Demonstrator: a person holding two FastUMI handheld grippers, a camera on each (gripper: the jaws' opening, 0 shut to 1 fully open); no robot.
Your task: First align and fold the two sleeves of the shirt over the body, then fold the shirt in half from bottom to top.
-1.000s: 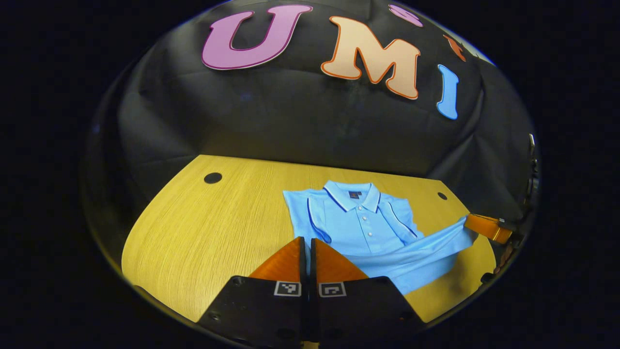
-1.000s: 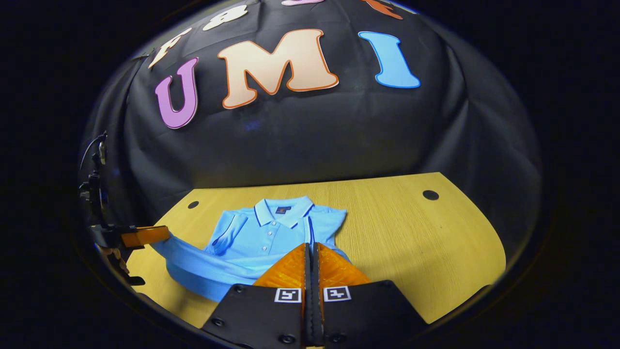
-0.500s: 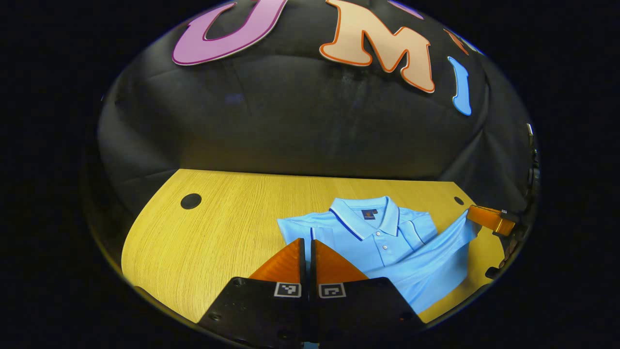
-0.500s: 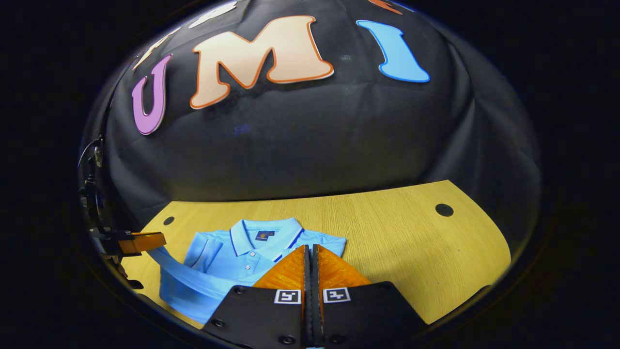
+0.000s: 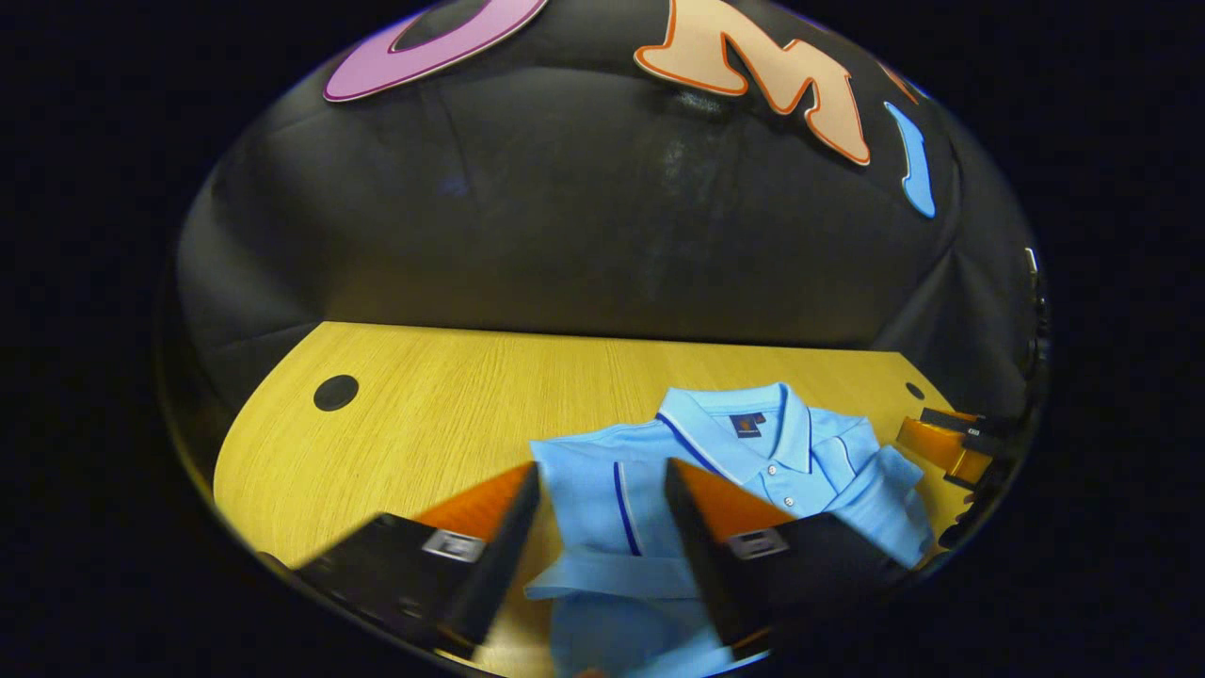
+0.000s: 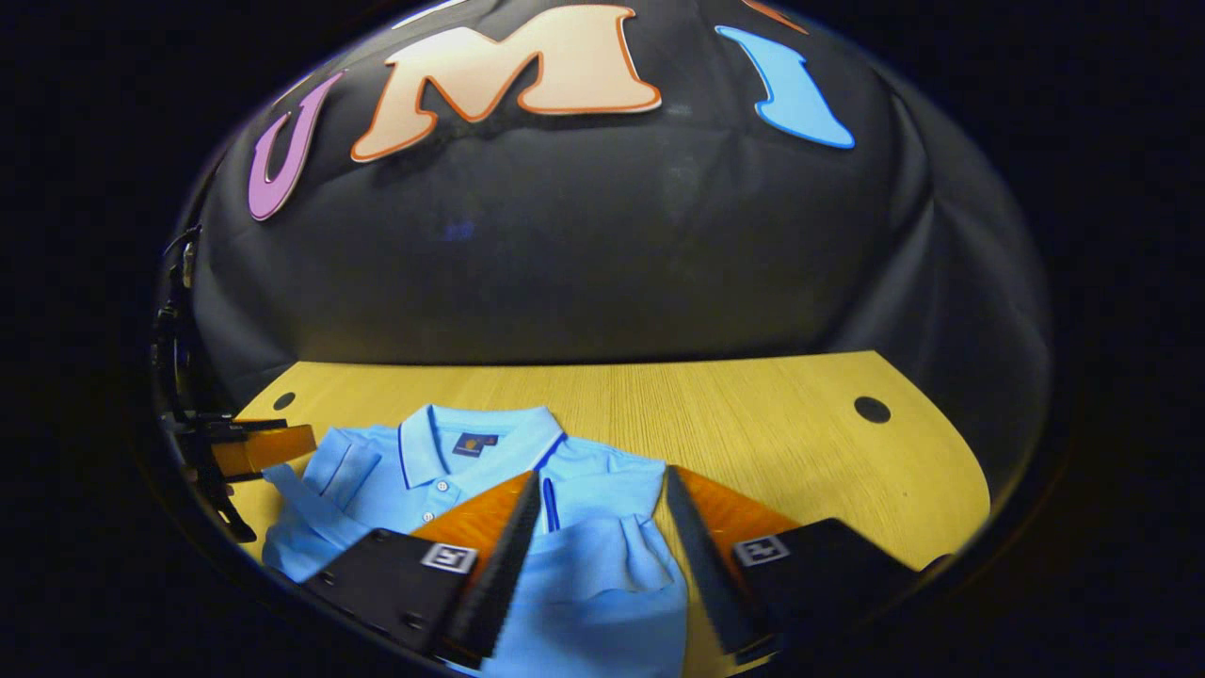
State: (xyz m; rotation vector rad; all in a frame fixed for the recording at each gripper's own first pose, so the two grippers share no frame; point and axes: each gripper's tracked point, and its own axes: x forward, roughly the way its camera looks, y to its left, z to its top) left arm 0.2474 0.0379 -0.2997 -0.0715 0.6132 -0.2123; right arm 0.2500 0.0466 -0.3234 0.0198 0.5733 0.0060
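A light blue polo shirt [image 5: 753,443] lies on the wooden table [image 5: 424,414], collar toward the far wall, sleeves folded in. Its bottom part is folded up over the body, and the fabric edge [image 5: 612,574] rests between my left gripper's fingers. The left gripper [image 5: 602,469] is open just above the shirt's left half, holding nothing. In the right gripper view the shirt [image 6: 442,461] spreads to the left, and the right gripper [image 6: 602,474] is open over the folded-up fabric [image 6: 602,574]. Each gripper also appears at the other view's edge: right gripper [image 5: 941,443], left gripper [image 6: 259,447].
The table [image 6: 772,424] has round cable holes: one at the far left [image 5: 336,392], one near the shirt's right side [image 5: 914,390], one at the far right [image 6: 872,410]. The black cloth wall stands right behind the table's far edge.
Both grippers carried the shirt's bottom edge forward toward the collar, then opened and let it go. The fabric now lies on the shirt's upper body.
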